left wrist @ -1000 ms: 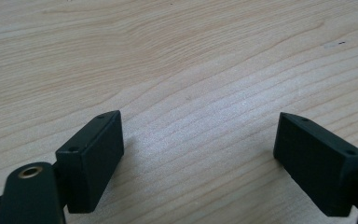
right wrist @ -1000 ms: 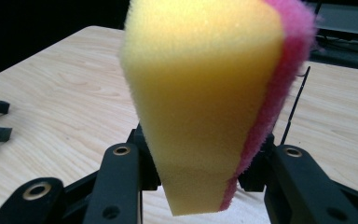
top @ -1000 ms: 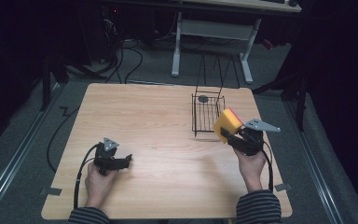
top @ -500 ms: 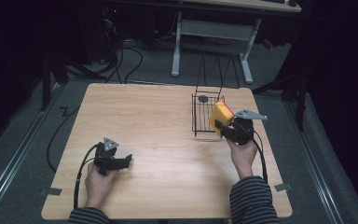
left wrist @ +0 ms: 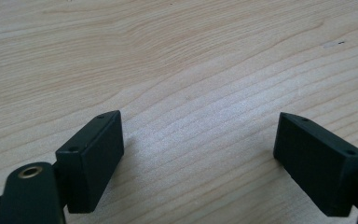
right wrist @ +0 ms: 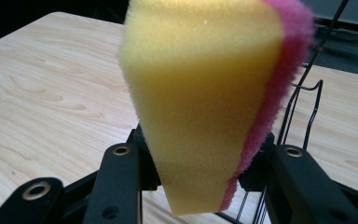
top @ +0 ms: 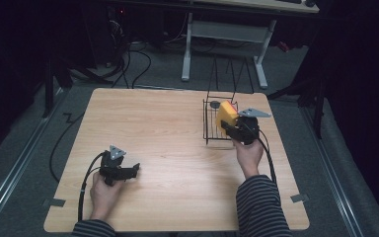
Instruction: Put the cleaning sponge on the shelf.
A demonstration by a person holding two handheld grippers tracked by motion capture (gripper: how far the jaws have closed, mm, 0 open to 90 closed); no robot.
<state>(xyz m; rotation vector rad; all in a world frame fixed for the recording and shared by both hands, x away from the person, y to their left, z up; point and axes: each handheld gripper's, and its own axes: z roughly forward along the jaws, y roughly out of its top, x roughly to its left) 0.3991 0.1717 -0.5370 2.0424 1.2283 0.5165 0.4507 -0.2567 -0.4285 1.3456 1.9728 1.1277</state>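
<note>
Your right tongs (top: 231, 127) (pinching the sponge (top: 225, 117)) have carried it toward 12 o'clock, to the rack (top: 212, 123) rim; release comes next. Left tongs (top: 128, 171) rest spread on the tabletop (top: 168, 163).

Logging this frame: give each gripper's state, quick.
Left gripper: open, nothing between its jaws.
Right gripper: shut on the sponge.
</note>
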